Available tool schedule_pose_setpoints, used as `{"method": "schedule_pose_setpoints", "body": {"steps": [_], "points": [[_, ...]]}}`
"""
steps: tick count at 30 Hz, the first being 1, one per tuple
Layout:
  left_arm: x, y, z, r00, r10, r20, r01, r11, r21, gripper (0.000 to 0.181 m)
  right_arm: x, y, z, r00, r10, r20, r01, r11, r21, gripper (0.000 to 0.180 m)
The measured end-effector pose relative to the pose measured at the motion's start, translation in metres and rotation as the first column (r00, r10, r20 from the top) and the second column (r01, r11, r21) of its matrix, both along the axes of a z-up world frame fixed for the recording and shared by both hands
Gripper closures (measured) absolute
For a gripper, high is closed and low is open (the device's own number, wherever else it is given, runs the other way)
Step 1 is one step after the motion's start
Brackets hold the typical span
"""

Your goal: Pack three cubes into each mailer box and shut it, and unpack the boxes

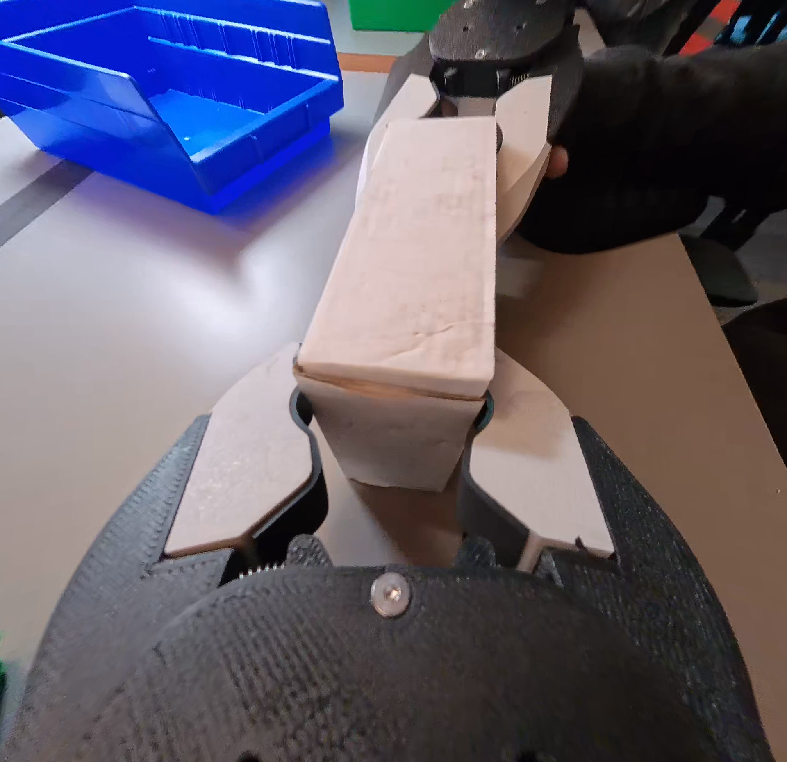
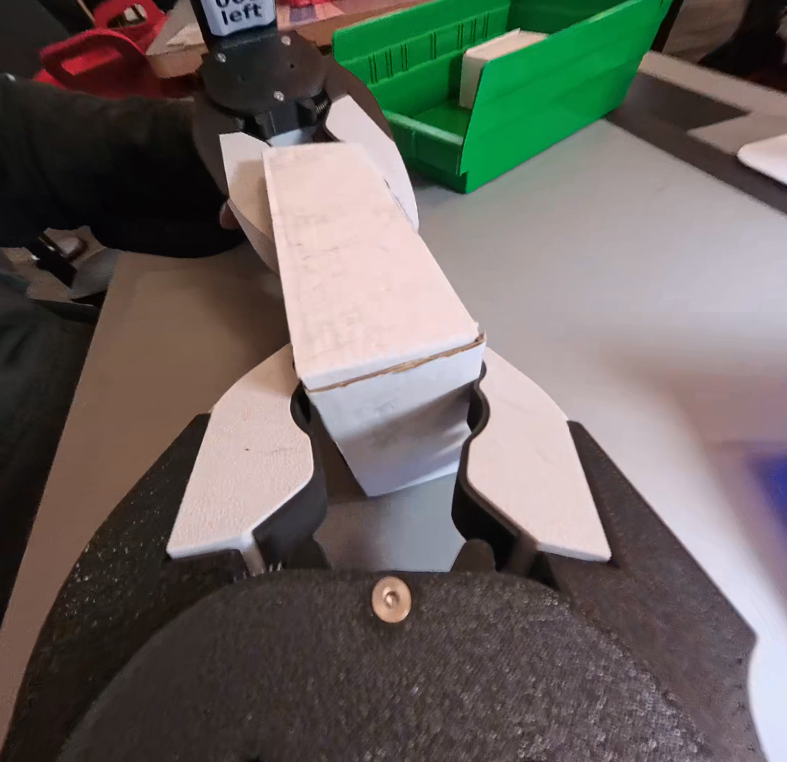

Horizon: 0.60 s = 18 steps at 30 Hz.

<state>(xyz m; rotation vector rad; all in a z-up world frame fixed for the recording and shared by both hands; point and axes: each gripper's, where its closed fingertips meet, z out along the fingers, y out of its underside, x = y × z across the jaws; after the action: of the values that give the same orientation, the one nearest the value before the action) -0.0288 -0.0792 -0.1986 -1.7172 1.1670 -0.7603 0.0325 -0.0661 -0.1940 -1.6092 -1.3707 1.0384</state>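
Observation:
A long white mailer box (image 1: pixel 409 252), lid shut, is held lengthwise between my two grippers a little above the table. My left gripper (image 1: pixel 392 401) is shut on its near end in the left wrist view. The right gripper (image 1: pixel 468 102) clamps the far end there, held by a black-gloved hand (image 1: pixel 639 145). In the right wrist view the same box (image 2: pixel 353 264) runs away from my right gripper (image 2: pixel 389 396), which is shut on its near end. The left gripper (image 2: pixel 289 132) grips the far end. No cubes show.
A blue bin (image 1: pixel 170 102) stands on the grey table (image 1: pixel 127 315) to the left and looks empty. A green bin (image 2: pixel 532 81) stands at the back right with another white box (image 2: pixel 489 60) in it. A red bag (image 2: pixel 98 51) lies beyond the table edge. The gap from one gripper's tips to the other's is roughly 8 cm.

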Motion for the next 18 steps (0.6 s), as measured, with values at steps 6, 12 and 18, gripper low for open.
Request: {"method": "schedule_pose_setpoints", "body": {"steps": [6,12,18], "points": [[-0.001,0.001,-0.002,0.999,0.03,-0.025,-0.031,0.999,-0.027,0.108,0.004,0.009,0.019,0.993,-0.12,-0.02,0.121,0.988,0.099,0.104],[-0.001,0.002,-0.003,0.998,0.047,-0.046,-0.049,0.998,-0.037,0.108,0.001,0.003,0.046,0.96,-0.271,0.073,0.194,0.829,0.524,0.111],[-0.007,0.002,-0.003,0.994,0.087,-0.062,-0.091,0.994,-0.06,0.108,-0.017,-0.003,0.053,0.94,-0.292,0.176,0.091,0.712,0.696,0.126]]}}
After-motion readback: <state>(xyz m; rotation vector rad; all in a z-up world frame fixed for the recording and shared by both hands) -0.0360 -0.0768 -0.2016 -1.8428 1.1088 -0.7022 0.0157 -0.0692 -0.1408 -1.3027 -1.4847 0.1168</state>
